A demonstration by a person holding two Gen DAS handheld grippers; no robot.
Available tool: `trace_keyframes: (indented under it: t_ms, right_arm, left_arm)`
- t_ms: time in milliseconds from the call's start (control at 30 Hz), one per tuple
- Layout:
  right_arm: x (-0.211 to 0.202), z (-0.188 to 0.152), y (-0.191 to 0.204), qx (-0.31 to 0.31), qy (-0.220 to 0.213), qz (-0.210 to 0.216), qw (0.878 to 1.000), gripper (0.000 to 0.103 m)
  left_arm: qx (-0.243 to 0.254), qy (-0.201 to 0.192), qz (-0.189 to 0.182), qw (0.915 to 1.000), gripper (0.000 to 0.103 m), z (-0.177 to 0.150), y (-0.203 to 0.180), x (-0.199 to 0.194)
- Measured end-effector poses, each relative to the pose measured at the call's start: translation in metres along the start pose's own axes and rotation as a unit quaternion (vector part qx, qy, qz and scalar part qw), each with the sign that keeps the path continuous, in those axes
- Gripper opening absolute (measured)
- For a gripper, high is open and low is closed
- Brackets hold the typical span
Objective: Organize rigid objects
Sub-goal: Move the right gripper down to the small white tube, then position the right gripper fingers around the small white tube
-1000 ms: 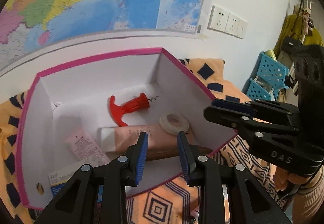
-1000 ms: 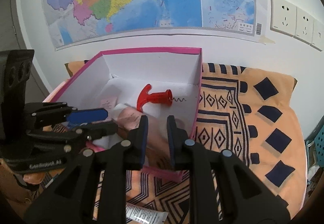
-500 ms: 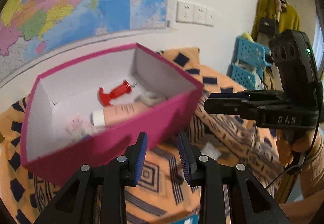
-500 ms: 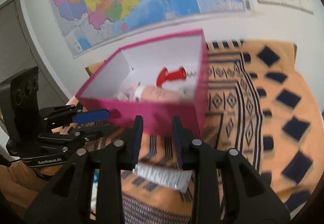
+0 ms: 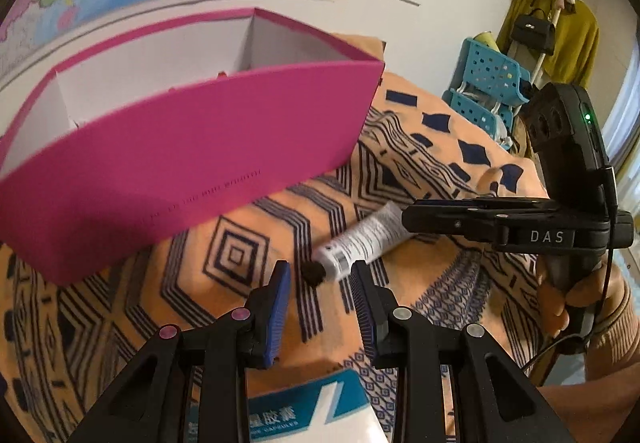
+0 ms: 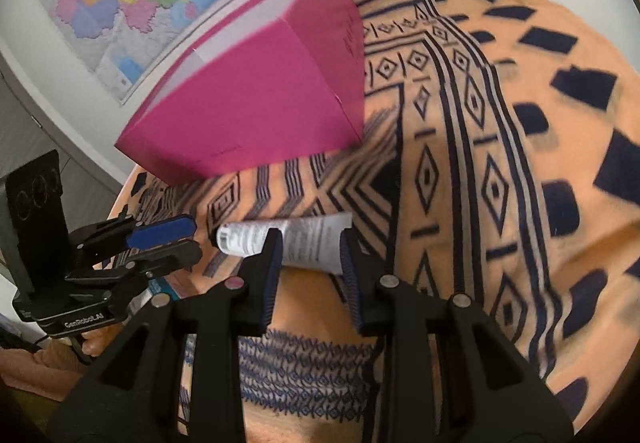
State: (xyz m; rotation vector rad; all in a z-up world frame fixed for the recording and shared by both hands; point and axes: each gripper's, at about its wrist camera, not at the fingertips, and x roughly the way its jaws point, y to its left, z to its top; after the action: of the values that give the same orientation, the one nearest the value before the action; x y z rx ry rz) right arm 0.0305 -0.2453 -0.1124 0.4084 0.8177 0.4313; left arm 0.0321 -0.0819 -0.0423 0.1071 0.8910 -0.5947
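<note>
The right gripper [image 6: 307, 255], jaws apart, straddles the white printed squeeze tube [image 6: 280, 237] at frame centre for pickup. The left gripper [image 5: 320, 291] hangs open and empty near the tube's black cap, with the magenta cardboard box [image 5: 192, 147] at upper left as the likely destination.

Bare patterned cloth [image 6: 500, 171] lies open right of the pink box [image 5: 192, 147]; the box walls off the far left; a white tube [image 6: 288, 241] lies just before it.
</note>
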Motion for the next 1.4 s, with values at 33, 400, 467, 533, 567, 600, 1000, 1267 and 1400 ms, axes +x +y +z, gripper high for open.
trace_keyframes:
  t_ms: [33, 400, 467, 533, 567, 600, 1000, 1267, 1400]
  right_arm:
    - [0.000, -0.001, 0.000, 0.002, 0.001, -0.001, 1.000, 0.032]
    - [0.002, -0.001, -0.005, 0.013, -0.005, -0.002, 1.000, 0.035]
    - [0.003, -0.001, -0.006, 0.013, -0.004, -0.002, 1.000, 0.035]
    - [0.002, -0.001, -0.005, 0.014, -0.005, -0.002, 1.000, 0.035]
    - [0.003, -0.001, -0.005, 0.013, -0.005, -0.001, 1.000, 0.035]
    - [0.003, -0.001, -0.004, 0.012, -0.005, -0.001, 1.000, 0.035]
    - [0.006, 0.001, -0.003, 0.008, -0.004, 0.008, 1.000, 0.038]
    - [0.007, 0.001, -0.002, 0.009, -0.004, 0.011, 1.000, 0.038]
    - [0.007, 0.001, -0.002, 0.008, -0.004, 0.011, 1.000, 0.038]
  left_arm:
    - [-0.002, 0.002, -0.001, 1.0000, 0.031, -0.001, 0.000, 0.001]
    - [-0.019, 0.012, -0.005, 0.9997, 0.031, -0.003, 0.002, 0.006]
    - [-0.024, 0.014, -0.006, 0.9996, 0.031, -0.002, 0.003, 0.007]
    - [-0.025, 0.014, -0.007, 0.9996, 0.031, -0.001, 0.003, 0.009]
    - [-0.026, 0.014, -0.008, 0.9995, 0.031, 0.000, 0.003, 0.010]
    - [-0.026, 0.014, -0.009, 0.9995, 0.031, 0.000, 0.003, 0.010]
    - [-0.030, 0.026, -0.012, 0.9992, 0.031, 0.005, 0.000, 0.018]
    - [-0.037, 0.025, 0.003, 0.9990, 0.031, 0.007, 0.001, 0.019]
    - [-0.039, 0.017, 0.007, 0.9991, 0.031, 0.008, -0.001, 0.016]
